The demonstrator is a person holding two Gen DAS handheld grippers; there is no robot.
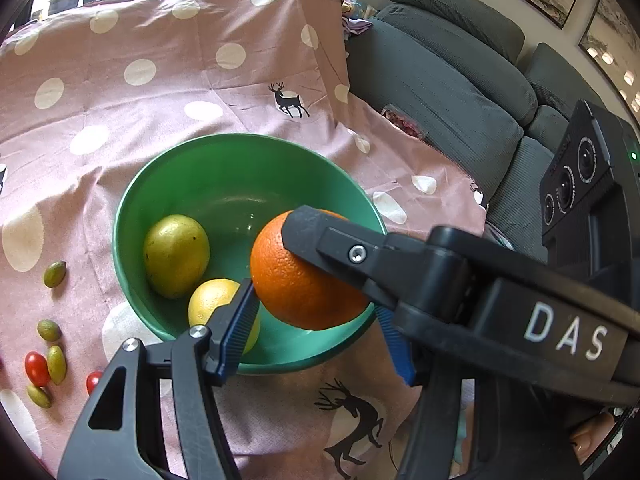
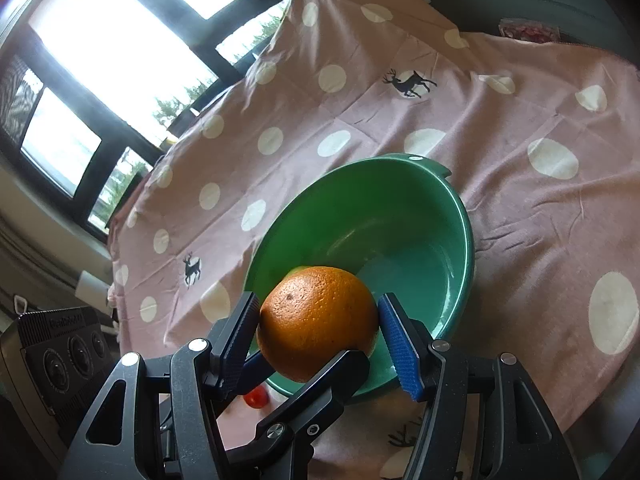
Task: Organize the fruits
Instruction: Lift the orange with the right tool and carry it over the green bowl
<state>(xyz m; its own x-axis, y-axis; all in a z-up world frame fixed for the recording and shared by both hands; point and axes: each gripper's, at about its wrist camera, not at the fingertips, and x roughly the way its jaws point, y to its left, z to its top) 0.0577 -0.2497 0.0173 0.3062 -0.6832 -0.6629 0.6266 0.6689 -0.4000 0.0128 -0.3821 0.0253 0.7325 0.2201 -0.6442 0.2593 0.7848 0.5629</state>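
An orange (image 1: 304, 276) hangs just above the near rim of a green bowl (image 1: 240, 176). My left gripper (image 1: 314, 298) is shut on it, blue pads on either side. From the right, a finger (image 1: 340, 248) of my right gripper lies across the orange's top. In the right wrist view the right gripper (image 2: 318, 300) is also shut on the orange (image 2: 316, 320), over the bowl (image 2: 360, 208). A left-gripper finger (image 2: 320, 380) crosses under the fruit. The bowl holds a yellow-green fruit (image 1: 176, 256) and a yellow lemon (image 1: 208, 300).
A pink polka-dot cloth (image 1: 160, 92) covers the table. Several small green fruits (image 1: 55, 274) and cherry tomatoes (image 1: 37, 368) lie on it left of the bowl. A grey sofa (image 1: 440, 92) stands to the right. Windows (image 2: 120, 40) are behind the table.
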